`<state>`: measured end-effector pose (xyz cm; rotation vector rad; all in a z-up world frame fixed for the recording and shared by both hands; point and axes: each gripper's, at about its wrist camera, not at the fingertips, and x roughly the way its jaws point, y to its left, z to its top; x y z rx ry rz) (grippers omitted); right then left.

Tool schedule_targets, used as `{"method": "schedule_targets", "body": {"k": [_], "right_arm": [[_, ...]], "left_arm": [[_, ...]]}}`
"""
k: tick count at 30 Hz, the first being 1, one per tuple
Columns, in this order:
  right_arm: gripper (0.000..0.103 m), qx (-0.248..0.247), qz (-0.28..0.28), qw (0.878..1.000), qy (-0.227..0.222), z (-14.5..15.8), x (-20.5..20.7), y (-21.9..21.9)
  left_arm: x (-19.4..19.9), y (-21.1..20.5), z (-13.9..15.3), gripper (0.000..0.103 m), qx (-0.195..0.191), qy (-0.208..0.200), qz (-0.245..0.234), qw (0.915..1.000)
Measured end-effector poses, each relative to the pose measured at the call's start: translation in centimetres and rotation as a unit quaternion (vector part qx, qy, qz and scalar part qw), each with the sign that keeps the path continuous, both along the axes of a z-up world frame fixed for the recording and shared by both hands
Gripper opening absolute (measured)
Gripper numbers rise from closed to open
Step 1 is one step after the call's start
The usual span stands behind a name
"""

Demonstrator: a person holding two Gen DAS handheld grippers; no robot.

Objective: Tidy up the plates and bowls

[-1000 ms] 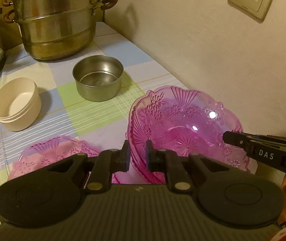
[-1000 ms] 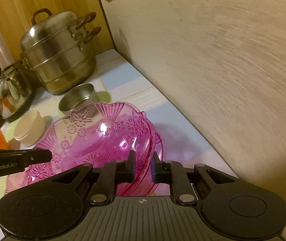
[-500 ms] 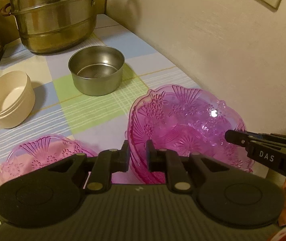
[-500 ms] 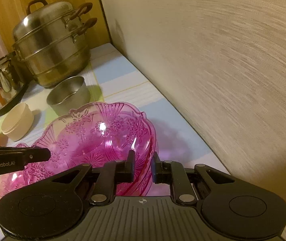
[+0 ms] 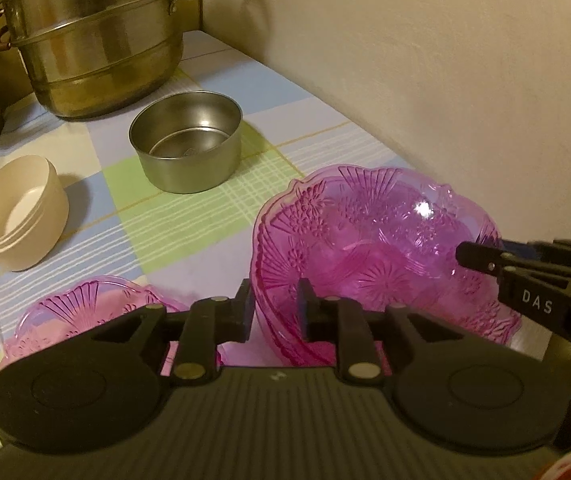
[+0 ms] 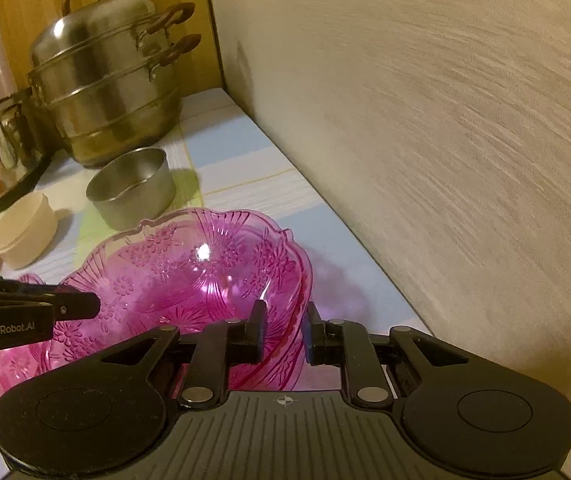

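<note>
Half the smaller pink dish [image 5: 85,312] hides behind left gripper [image 5: 273,308].

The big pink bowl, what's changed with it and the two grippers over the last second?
Both grippers have just been opening: the left gripper and the right gripper spread their fingers off the rim of the big pink bowl, letting it go; the rim remains between each pair. The bowl kept its place by the wall. The steel bowl, cream cup and smaller pink dish stayed put.

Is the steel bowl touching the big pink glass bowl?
Apart. In the left wrist view a strip of checked tablecloth shows between the steel bowl and the pink bowl.
</note>
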<state>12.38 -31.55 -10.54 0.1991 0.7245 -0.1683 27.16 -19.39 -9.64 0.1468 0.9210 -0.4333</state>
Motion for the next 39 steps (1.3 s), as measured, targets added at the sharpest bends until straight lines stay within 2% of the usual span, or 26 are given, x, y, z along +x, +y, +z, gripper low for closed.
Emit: {"method": "schedule_targets", "body": {"k": [1, 3, 5, 15, 18, 24, 29, 39], "right_arm": [[0.024, -0.001, 0.004, 1.000, -0.001, 0.0, 0.1, 0.1], [0.045, 0.001, 0.011, 1.000, -0.003, 0.0, 0.3, 0.3], [0.052, 0.004, 0.011, 1.000, -0.005, -0.2, 0.2, 0.3], [0.053, 0.043, -0.023, 0.998, -0.038, 0.7, -0.7, -1.2], [0.053, 0.045, -0.023, 0.998, -0.035, 0.7, -0.8, -1.2], [0.053, 0.039, -0.017, 0.999, -0.034, 1.0, -1.0, -0.8], [0.053, 0.041, -0.007, 0.998, -0.040, 1.7, -1.5, 0.0], [0.053, 0.065, 0.038, 0.996, -0.055, 3.5, -4.3, 4.5]], "left_arm": [[0.0, 0.1, 0.0, 0.020, -0.001, 0.000, 0.001, 1.0000], [0.1, 0.2, -0.1, 0.020, -0.002, 0.002, 0.003, 1.0000], [0.2, 0.2, -0.1, 0.020, -0.002, 0.002, 0.003, 1.0000], [-0.2, 2.0, 0.8, 0.022, -0.033, 0.002, 0.023, 0.9992], [-0.3, 2.2, 0.8, 0.022, -0.039, 0.006, 0.024, 0.9989], [-0.9, 2.5, 1.0, 0.022, -0.049, 0.004, 0.033, 0.9982], [-2.2, 3.7, 2.5, 0.023, -0.062, -0.006, 0.045, 0.9971], [-5.8, 9.2, 5.3, 0.027, -0.070, -0.030, 0.088, 0.9932]]}}
